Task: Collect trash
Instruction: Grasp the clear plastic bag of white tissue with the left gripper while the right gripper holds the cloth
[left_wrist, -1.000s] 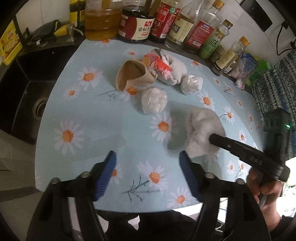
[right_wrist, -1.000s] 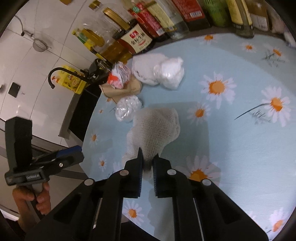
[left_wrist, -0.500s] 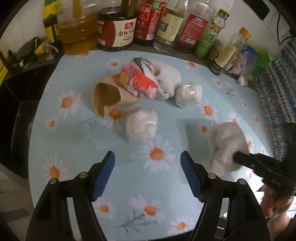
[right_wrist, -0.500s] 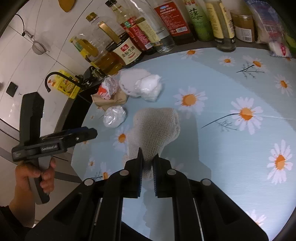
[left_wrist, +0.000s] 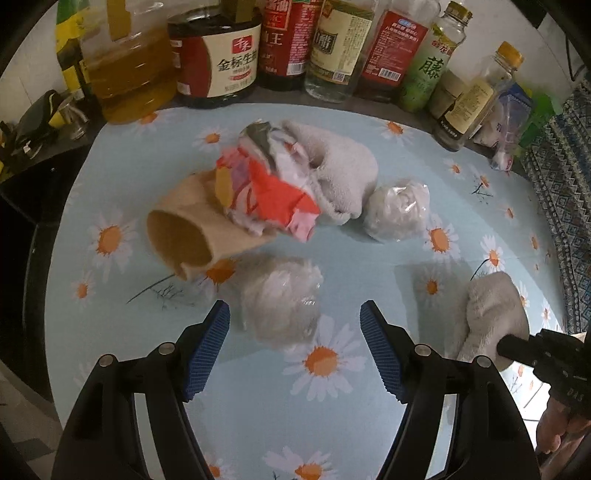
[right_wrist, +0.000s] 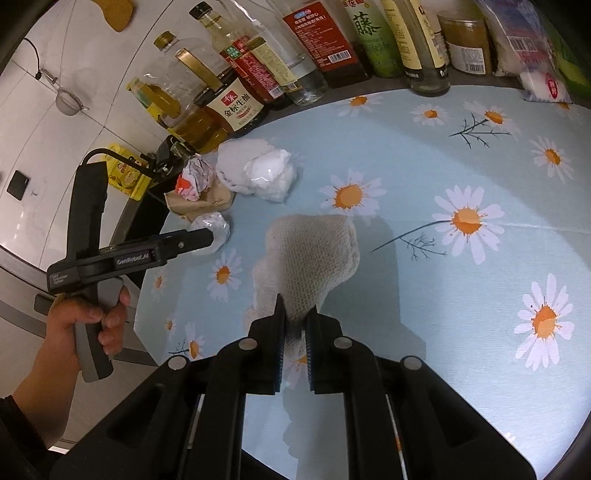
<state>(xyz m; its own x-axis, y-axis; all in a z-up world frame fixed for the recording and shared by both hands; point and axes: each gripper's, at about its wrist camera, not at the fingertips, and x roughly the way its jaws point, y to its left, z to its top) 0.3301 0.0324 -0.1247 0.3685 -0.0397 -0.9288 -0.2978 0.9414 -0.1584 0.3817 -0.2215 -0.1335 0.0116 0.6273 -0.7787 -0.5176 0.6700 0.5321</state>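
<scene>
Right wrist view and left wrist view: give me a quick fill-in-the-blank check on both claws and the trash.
1. The right claw is shut on the ____ cloth.
2. The left claw is ____, with a plastic-wrapped ball just ahead of it.
3. The crumpled red wrapper lies on a ____ paper cup.

Missing words: knitted; open; tipped-over

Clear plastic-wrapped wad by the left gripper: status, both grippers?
Left gripper open, straddling the clear plastic-wrapped wad, not closed on it. Right gripper shut on the beige knitted cloth. Tan paper cup lies just behind the wad.
</scene>
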